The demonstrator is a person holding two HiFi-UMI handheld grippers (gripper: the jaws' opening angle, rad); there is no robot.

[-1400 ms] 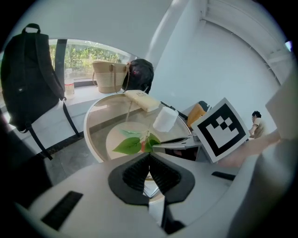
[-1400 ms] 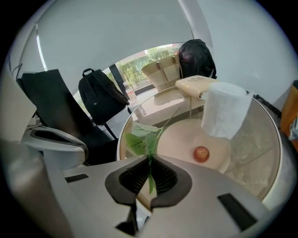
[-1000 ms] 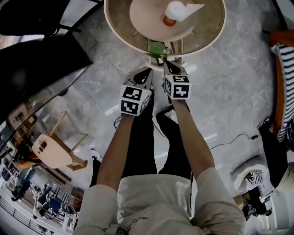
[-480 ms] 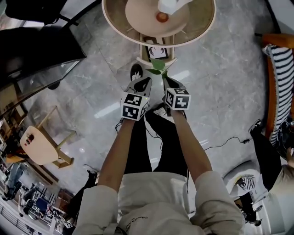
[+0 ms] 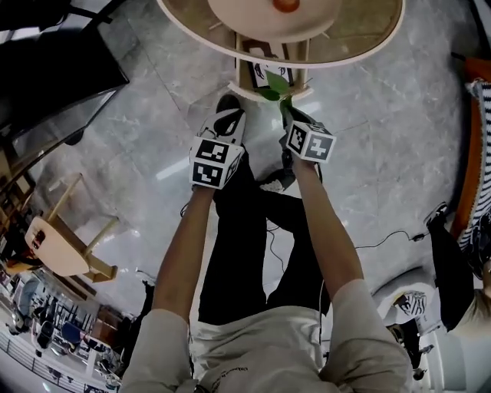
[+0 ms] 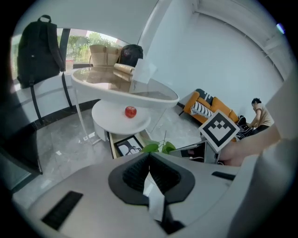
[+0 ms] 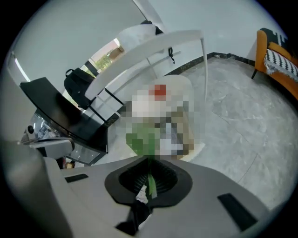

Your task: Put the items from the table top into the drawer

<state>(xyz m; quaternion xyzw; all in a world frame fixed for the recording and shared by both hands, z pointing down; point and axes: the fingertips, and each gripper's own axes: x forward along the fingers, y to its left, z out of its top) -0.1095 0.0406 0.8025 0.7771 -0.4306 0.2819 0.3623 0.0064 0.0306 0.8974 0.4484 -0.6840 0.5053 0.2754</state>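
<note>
1. Right gripper view shows us the green sprig (image 7: 151, 185) clamped by its stem in the right claw (image 7: 149, 162).
2. Its leaves hang just at the open drawer (image 5: 265, 73), under the near edge of the bench (image 5: 368, 46).
3. We judge that placing is under way. Next we need to lower the sprig in and let go.
4. The left claw (image 6: 149, 160) is closed on nothing, and the apple (image 5: 286, 4) sits on the bench.

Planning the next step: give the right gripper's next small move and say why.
Probably ease the right gripper forward and down until the green sprig is inside the open drawer, then release. Its jaws are shut on the green sprig's stem, and the leaves look to be only at the drawer's front edge.
</note>
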